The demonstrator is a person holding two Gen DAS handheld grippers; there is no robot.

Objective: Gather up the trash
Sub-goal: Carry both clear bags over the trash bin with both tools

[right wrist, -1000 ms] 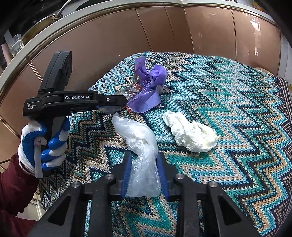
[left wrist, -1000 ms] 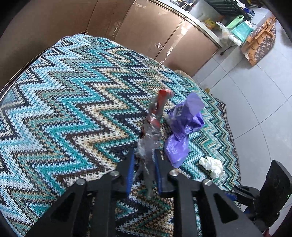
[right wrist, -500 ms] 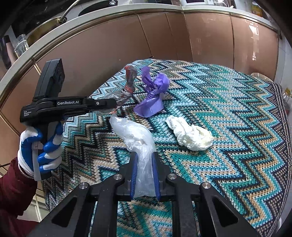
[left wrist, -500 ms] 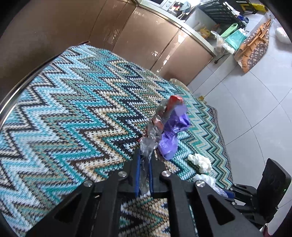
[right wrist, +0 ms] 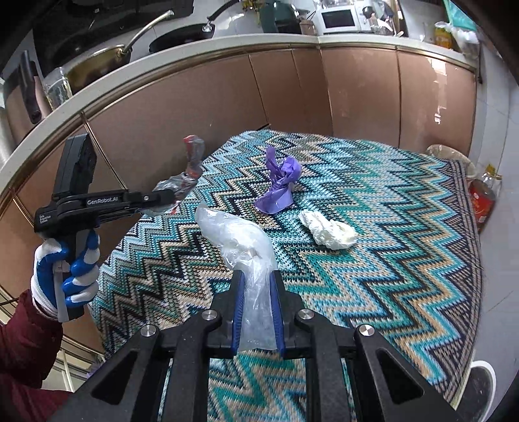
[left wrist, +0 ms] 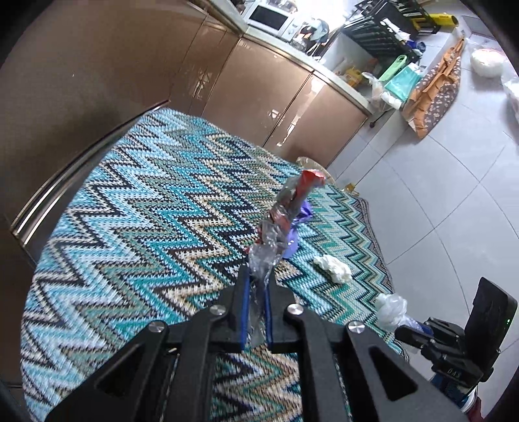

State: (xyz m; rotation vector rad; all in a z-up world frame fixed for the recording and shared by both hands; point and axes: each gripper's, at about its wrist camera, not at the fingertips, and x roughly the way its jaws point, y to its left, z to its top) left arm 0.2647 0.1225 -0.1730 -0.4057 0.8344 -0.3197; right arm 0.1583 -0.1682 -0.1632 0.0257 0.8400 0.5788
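We see: copper-brown glossy cabinets [right wrist: 356, 94] | pale counter [right wrist: 227, 45] with white microwave [left wrist: 269, 18] | grey-tiled floor [left wrist: 438, 168] | zigzag cloth [right wrist: 389, 243]

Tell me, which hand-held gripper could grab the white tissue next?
Neither yet: both are full. The left hand-held gripper pinches the silver wrapper, the right the clear bag. Once emptied, probably the right; the tissue lies nearer it.

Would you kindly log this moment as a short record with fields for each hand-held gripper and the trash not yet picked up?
left hand-held gripper: shut on silver-and-red foil wrapper, lifted clear of the cloth
right hand-held gripper: shut on clear plastic bag
still lying: purple plastic bag, crumpled white tissue
surface: zigzag-patterned tablecloth
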